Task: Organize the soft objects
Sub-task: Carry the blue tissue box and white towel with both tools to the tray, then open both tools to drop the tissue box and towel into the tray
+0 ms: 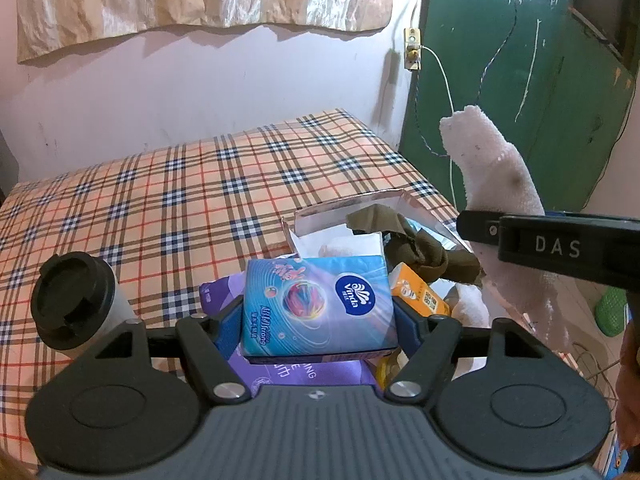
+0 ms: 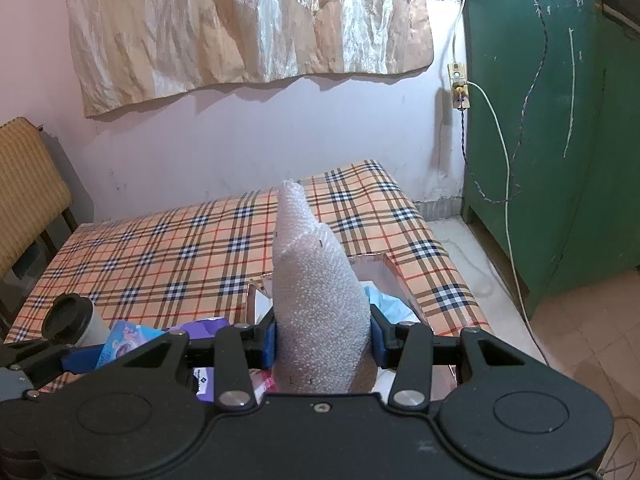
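I take the open cardboard box (image 1: pixel 394 200) on the plaid-covered table (image 1: pixel 160 184) as my landmark. Inside it I see a brown knotted stocking (image 1: pixel 416 248), something white and soft, and an orange packet (image 1: pixel 420 296) at its near edge. A purple plastic pack (image 1: pixel 224 300) lies just in front of the box, and a paper cup with a black lid (image 1: pixel 68 300) stands to the left of the box, apart from it.

My left gripper (image 1: pixel 320 316) hangs above the purple pack, just short of the box, angled downward. Its blue pads pinch a blue tissue pack (image 1: pixel 320 304) from both sides.

My right gripper (image 2: pixel 324 340) sits to the right of it, over the near part of the box, also tilted down. Its pads squeeze a white fuzzy sock (image 2: pixel 316 280), which stands up from the jaws toward the far wall and hides much of the box from that camera; its tail droops below the gripper in the left view.

Beyond the table is a pale pink wall with a crumpled tan sheet (image 2: pixel 248 20) hung on it. A green cabinet (image 2: pixel 560 120) stands to the right of the box, on a tiled floor, with a white cable (image 2: pixel 506 152) running from a wall socket.
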A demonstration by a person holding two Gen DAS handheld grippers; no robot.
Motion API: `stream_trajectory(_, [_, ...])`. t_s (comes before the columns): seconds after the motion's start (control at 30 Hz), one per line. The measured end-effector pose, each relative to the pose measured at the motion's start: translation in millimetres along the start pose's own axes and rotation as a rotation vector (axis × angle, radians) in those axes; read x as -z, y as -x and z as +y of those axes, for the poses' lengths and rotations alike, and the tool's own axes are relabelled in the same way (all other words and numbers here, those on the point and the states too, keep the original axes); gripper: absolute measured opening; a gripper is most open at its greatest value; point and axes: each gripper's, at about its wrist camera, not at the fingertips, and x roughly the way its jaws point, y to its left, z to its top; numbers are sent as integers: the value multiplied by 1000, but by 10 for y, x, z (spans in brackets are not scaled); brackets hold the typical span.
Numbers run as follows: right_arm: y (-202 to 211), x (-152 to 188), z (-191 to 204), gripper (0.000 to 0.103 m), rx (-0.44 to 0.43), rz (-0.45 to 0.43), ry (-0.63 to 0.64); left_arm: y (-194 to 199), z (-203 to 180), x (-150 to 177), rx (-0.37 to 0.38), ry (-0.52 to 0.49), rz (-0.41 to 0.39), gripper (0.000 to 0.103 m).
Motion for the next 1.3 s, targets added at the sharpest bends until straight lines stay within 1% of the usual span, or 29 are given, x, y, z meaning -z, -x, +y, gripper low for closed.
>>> stream_trajectory(0.67, [-383,-16,0,54,-20,58,74,-178,-44,16,17,3,28,76])
stream_trajectory(0.73, [-434,-23,13,58,-32,56,85,-193,-43,21,17,3,32,76])
stream_trajectory(0.77, [-466,-25,20,62,-36,53,95,-199,-46,22,16,3,34,76])
stream_trajectory(0.8, [-485,-28,24,73,-35,49,103,-204,-47,22,16,3,36,76])
stream_trajectory(0.83, [-492,-33,27,76,-32,40,107,-208,-45,23,16,2,36,76])
stream_trajectory(0.97, [-437,-54,-25,77,-81,0,86,-227,-36,27,20,2,40,76])
stream_trajectory(1.2, [-196,-32,-143,77,-46,-47,65,-236,-99,53,58,-1,41,76])
stream_trajectory(1.3, [-68,-20,-225,77,-43,-59,30,-225,-132,77,92,2,38,76])
